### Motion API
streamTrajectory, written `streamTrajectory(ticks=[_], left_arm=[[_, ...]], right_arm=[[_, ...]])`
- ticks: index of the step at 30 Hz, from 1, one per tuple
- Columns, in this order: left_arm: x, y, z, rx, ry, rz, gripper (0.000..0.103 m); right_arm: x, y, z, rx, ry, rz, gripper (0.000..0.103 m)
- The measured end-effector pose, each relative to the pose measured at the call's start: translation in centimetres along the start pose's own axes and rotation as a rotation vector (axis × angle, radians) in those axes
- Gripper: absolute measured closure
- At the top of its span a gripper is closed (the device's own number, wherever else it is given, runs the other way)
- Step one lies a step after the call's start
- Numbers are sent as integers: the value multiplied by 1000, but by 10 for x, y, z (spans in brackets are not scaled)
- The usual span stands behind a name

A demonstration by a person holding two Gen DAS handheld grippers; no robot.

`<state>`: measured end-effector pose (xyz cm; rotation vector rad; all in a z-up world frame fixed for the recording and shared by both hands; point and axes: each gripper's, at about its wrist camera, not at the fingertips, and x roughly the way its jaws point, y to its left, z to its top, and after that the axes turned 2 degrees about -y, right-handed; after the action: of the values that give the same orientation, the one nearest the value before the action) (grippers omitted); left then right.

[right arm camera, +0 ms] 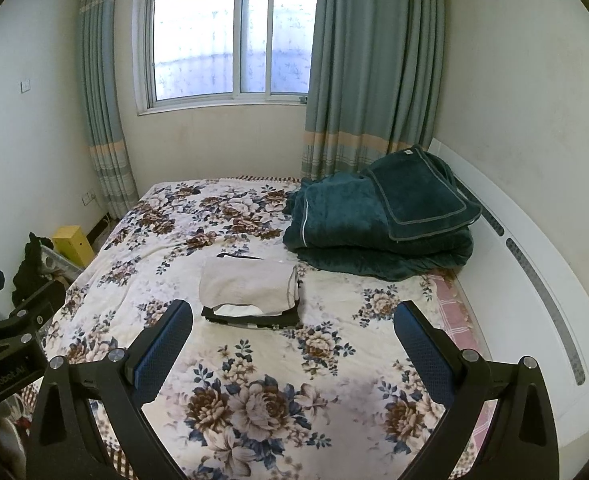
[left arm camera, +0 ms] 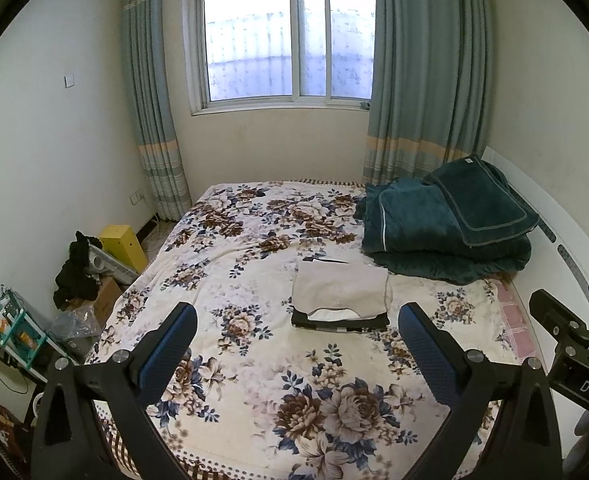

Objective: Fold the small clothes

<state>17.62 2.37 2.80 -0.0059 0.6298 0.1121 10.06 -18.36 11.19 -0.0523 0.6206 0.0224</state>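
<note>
A small stack of folded clothes (left arm camera: 340, 296) lies on the floral bedspread (left arm camera: 254, 380): a beige garment on top, dark ones beneath. It also shows in the right wrist view (right arm camera: 250, 290). My left gripper (left arm camera: 297, 328) is open and empty, held above the bed in front of the stack. My right gripper (right arm camera: 292, 326) is open and empty too, also short of the stack. The right gripper's body shows at the right edge of the left wrist view (left arm camera: 574, 340). The left gripper's body shows at the left edge of the right wrist view (right arm camera: 10, 328).
A folded dark green blanket (left arm camera: 450, 228) lies at the bed's far right by a white headboard (right arm camera: 534, 280). A yellow box (left arm camera: 122, 244), black clothing (left arm camera: 76, 272) and clutter stand on the floor to the left. A window (left arm camera: 282, 40) with curtains is behind the bed.
</note>
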Motion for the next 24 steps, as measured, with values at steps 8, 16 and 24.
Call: streamTrajectory(ticks=[8,16,24], left_arm=[[-1,2,1,-2,0,1,0],[-2,3,3,-4,-3,4,0],[-4,9,12,-5,-14,8,0]], right_arm=[[0,0,-1,-1,-1,-1,1],[0,1,0,2,-4,0,1],[-1,4,1,1,-4,1,1]])
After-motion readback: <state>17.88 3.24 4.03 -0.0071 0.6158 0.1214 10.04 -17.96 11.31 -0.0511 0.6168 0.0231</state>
